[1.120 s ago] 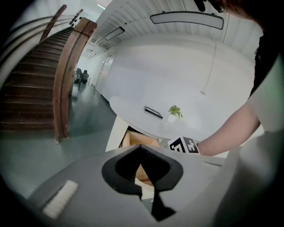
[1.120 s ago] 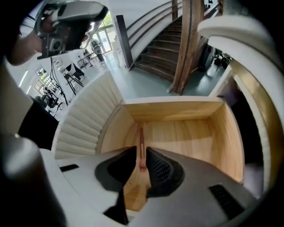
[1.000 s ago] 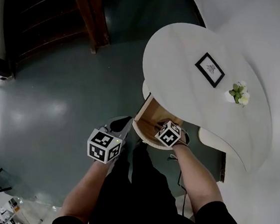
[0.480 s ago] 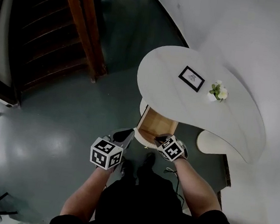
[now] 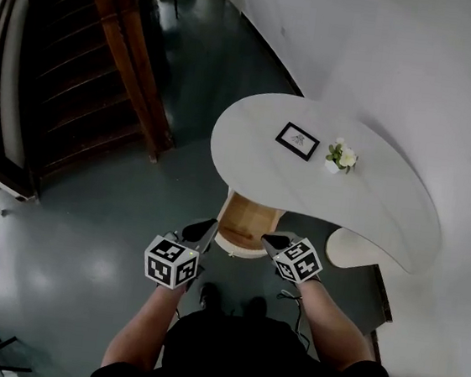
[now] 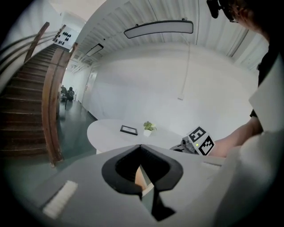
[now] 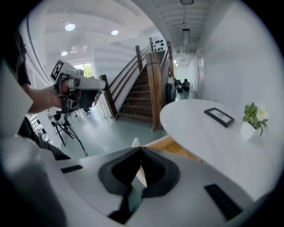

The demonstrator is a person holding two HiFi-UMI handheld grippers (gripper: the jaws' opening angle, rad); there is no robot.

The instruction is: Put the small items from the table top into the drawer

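Compared with one second ago, the right gripper [image 5: 273,242] is no longer at the front edge of the drawer [image 5: 246,220]. It is now drawn back, just short of the drawer front. The left gripper [image 5: 200,230] keeps much the same station, near the drawer's left corner. The head view now stands further from the table [image 5: 250,139], so the whole top is in frame. The drawer remains pulled out, wooden interior exposed.

Jaw state:
- Left gripper: jaws closed tip to tip, nothing held.
- Right gripper: jaws closed tip to tip, nothing held.

Task items: the picture frame [image 5: 297,141] lies flat on the table top, near its middle. The potted plant [image 5: 339,157] stands upright just to its right. Both are well apart from either gripper.

Surface: a white table top with a rounded, kidney-like outline, set against a white wall [image 5: 385,65].

Room: a dark green glossy floor [image 5: 81,208], and a brown wooden staircase [image 5: 81,64] rising to the left of the table
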